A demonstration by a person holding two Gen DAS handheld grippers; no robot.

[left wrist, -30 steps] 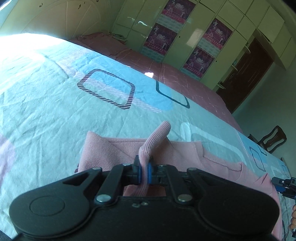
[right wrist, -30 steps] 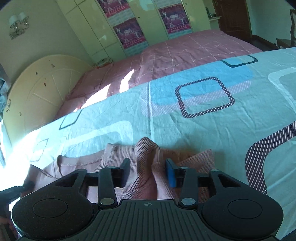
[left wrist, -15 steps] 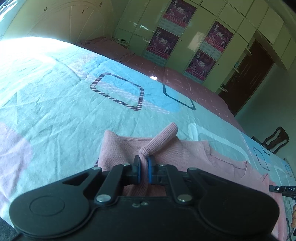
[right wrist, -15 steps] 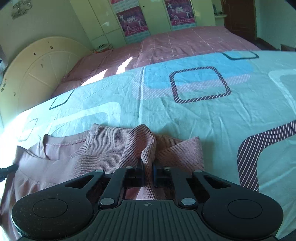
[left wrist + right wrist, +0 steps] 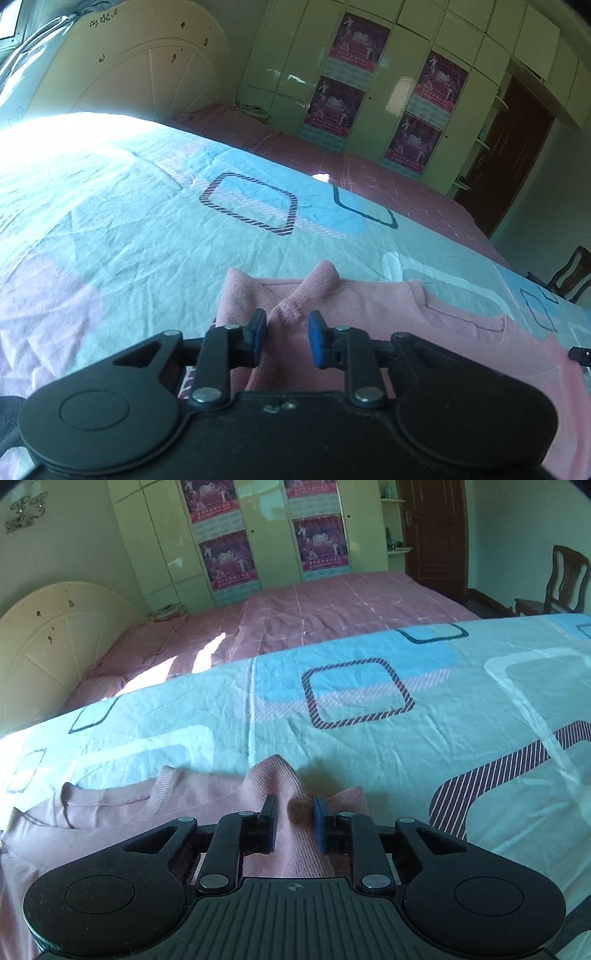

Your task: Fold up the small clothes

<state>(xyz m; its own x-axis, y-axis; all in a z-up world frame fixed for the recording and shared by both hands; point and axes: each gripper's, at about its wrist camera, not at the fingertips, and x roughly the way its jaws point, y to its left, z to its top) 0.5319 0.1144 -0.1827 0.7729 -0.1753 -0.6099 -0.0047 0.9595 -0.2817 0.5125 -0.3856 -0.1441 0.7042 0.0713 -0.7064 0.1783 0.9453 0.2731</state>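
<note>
A small pink knit top lies spread on the patterned bedsheet, neckline away from me. My left gripper is open, its jaws either side of a pinched-up fold of the top's left part, not clamping it. In the right wrist view the same pink top shows. My right gripper is open, with a raised ridge of the top's right part standing between its blue pads. The tip of the right gripper shows at the right edge of the left wrist view.
The light blue sheet with square patterns covers the near bed. A second bed with a pink cover lies beyond. Wardrobes with posters, a dark door and a wooden chair stand at the back.
Both grippers, shut on pinched folds of the top half a second ago, have opened. The folds stay standing between the jaws. The right gripper had closed one second to half a second ago.
</note>
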